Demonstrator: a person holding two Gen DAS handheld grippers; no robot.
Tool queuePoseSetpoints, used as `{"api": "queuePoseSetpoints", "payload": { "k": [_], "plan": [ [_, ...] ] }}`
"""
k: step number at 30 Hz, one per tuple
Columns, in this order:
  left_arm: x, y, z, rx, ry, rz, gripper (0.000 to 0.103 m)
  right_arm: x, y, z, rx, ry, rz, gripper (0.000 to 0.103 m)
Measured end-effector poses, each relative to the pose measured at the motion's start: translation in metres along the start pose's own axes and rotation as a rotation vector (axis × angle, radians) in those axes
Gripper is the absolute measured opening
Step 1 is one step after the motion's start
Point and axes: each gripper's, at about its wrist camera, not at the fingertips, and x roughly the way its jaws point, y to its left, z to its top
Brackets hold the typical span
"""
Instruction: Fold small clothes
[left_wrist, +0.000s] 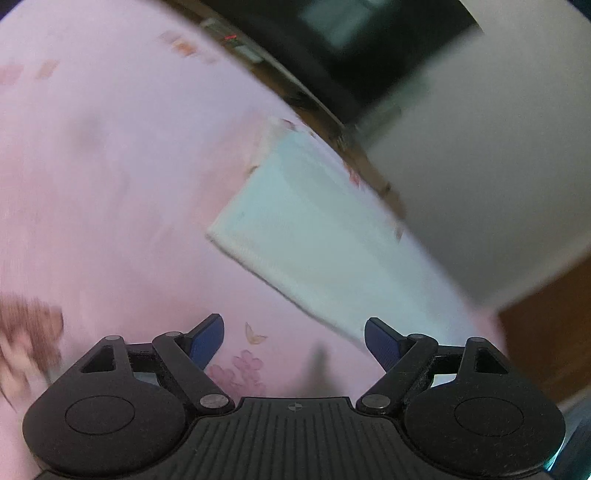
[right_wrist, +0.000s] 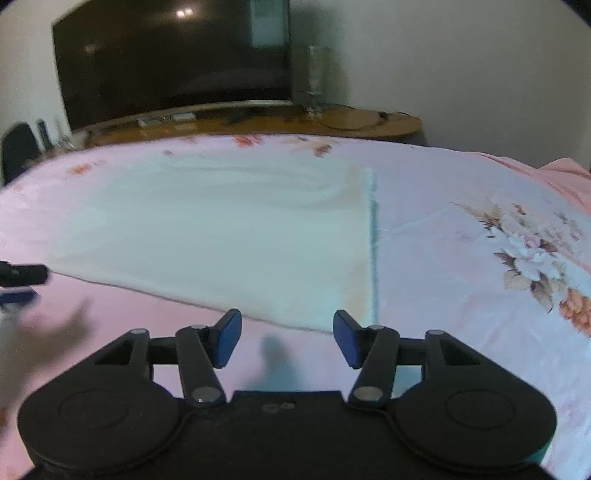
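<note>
The white cloth (right_wrist: 221, 236) lies flat on the pink floral bedsheet (right_wrist: 461, 258), spread toward the television (right_wrist: 173, 62) side of the bed, with one straight hemmed edge running down its right side. Both pairs of tongs are released and empty: the right tongs (right_wrist: 287, 339) hover just off the cloth's near edge with bare sheet between the blue pads (right_wrist: 229, 338), and the left tongs (left_wrist: 293, 341) stand wide apart near a corner of the cloth (left_wrist: 295, 221), nothing between them.

The main risk, as I judge it, is a bad pinch. The cloth looks thin and lies tight against the sheet — tongs closing low could catch the bedsheet along with the hem, or miss the hem and slide over it. The left wrist view is smeared with blur, so that hand's aim at the corner is uncertain; a grab off the corner would lift the cloth skewed and the fold would land crooked. Uneven grips on the two ends would leave the edges mismatched. The cloth also lies close to the bed's far edge, so a strong pull away could drag it toward the drop.
</note>
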Motion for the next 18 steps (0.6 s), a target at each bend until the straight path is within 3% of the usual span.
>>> {"api": "queuePoseSetpoints", "payload": {
  "k": [2,3,6,14,18],
  "plan": [
    [0.004,0.011,0.003,-0.102,-0.017,-0.036,0.083,-0.012,0.000,-0.002,0.035,-0.021,0.036,0.047],
    [0.007,0.012,0.006,-0.132,-0.018,-0.040,0.083,-0.018,0.000,-0.002,0.057,-0.029,0.054,0.038],
    [0.022,0.009,0.012,-0.179,-0.028,-0.038,0.082,-0.029,0.000,-0.001,0.090,-0.048,0.085,0.028],
    [0.046,0.003,0.015,-0.348,-0.183,0.001,0.082,-0.024,0.003,0.015,0.063,-0.050,0.105,0.029],
    [0.061,0.001,0.023,-0.344,-0.211,-0.001,0.082,-0.004,0.006,0.028,0.075,-0.034,0.122,0.028]
  ]
}}
